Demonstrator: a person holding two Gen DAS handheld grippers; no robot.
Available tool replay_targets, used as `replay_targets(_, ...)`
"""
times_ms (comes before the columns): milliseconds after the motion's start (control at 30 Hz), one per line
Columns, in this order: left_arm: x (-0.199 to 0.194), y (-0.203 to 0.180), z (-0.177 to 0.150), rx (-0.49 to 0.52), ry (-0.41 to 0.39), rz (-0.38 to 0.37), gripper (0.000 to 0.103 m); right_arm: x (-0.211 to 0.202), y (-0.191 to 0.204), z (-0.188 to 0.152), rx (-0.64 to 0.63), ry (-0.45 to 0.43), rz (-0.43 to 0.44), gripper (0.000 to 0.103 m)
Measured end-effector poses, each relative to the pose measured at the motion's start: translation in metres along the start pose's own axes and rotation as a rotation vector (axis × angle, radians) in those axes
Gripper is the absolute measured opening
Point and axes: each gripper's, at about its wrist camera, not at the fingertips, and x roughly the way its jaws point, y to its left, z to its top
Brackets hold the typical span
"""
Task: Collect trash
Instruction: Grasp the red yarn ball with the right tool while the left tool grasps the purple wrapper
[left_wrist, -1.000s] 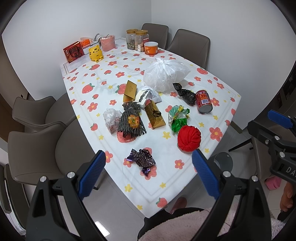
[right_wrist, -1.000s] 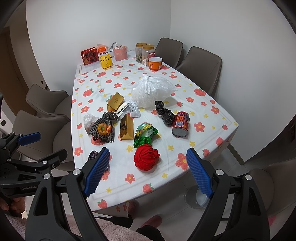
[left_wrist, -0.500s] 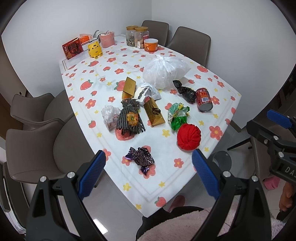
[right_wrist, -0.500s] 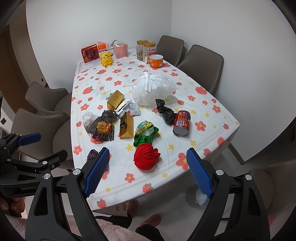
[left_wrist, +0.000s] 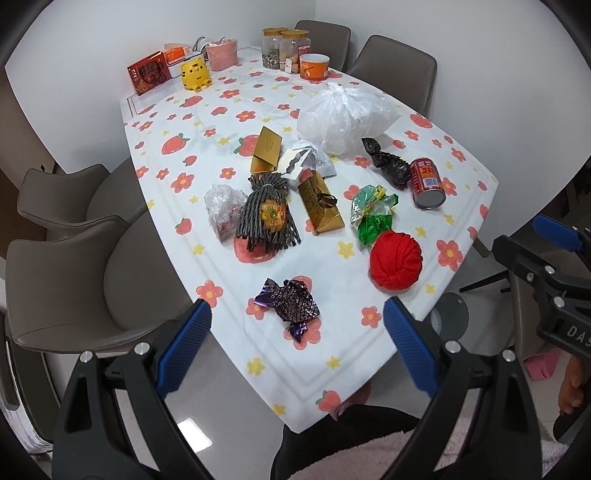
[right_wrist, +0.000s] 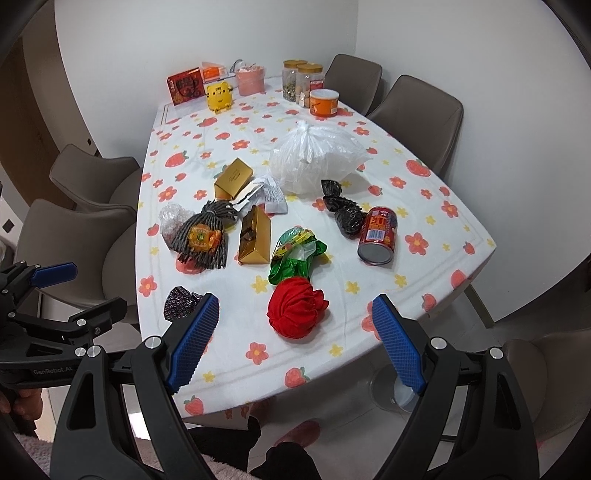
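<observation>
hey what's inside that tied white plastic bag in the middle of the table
The white plastic bag is knotted at the top and looks full, but its cloudy film hides the contents. Only pale bulk shows through.

Right gripper (right_wrist: 293, 343) fingers spread wide (empty), above red wad (right_wrist: 296, 312) on table (right_wrist: 436, 236).

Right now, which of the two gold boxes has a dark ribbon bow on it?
The nearer gold box, beside the green wrapper. The farther gold box, by the white bag, is plain.
</observation>
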Motion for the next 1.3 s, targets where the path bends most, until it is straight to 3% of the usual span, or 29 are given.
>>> replay_targets(400, 0.112, 0.022, -0.016, -0.028, 0.107, 0.032, 0.094, 0.118, -0.002, -0.015, -0.020, 0.095, -0.009, 0.082)
replay_targets(600, 0.154, 0.028, -0.024, -0.026, 0.116, 0.015, 0.092, 0.163, -0.006, -0.021, -0.022, 0.123, -0.019, 0.082)
replay_targets(633, 0.160, 0.029, -0.024, -0.029, 0.116, 0.007, 0.090, 0.169, -0.006, -0.022, -0.021, 0.128, -0.018, 0.082)
replay_targets(700, 0.175, 0.030, -0.025, -0.037, 0.131, -0.011, 0.074, 0.180, -0.005, -0.026, -0.025, 0.150, -0.021, 0.082)
replay_targets(767, 0.188, 0.031, -0.026, -0.053, 0.163, -0.048, 0.048, 0.188, -0.003, -0.031, -0.027, 0.174, -0.017, 0.079)
replay_targets(800, 0.193, 0.032, -0.026, -0.063, 0.168, -0.070, 0.043, 0.191, -0.001, -0.033, -0.033, 0.187, -0.008, 0.064)
replay_targets(833, 0.195, 0.032, -0.027, -0.064, 0.166, -0.092, 0.030, 0.194, 0.001, -0.036, -0.044, 0.204, -0.004, 0.054)
replay_targets(933, 0.191, 0.025, -0.027, -0.032, 0.149, -0.121, 0.010, 0.190, 0.007, -0.039, -0.065, 0.196, -0.006, 0.039)
replay_targets(1067, 0.177, 0.012, -0.021, 0.039, 0.119, -0.150, 0.008, 0.177, 0.004, -0.039, -0.019, 0.193, 0.026, 0.034)
replay_targets(1300, 0.144, -0.019, -0.001, 0.162, 0.064, -0.233, 0.008, 0.134, -0.023, -0.043, 0.094, 0.141, -0.025, 0.034)
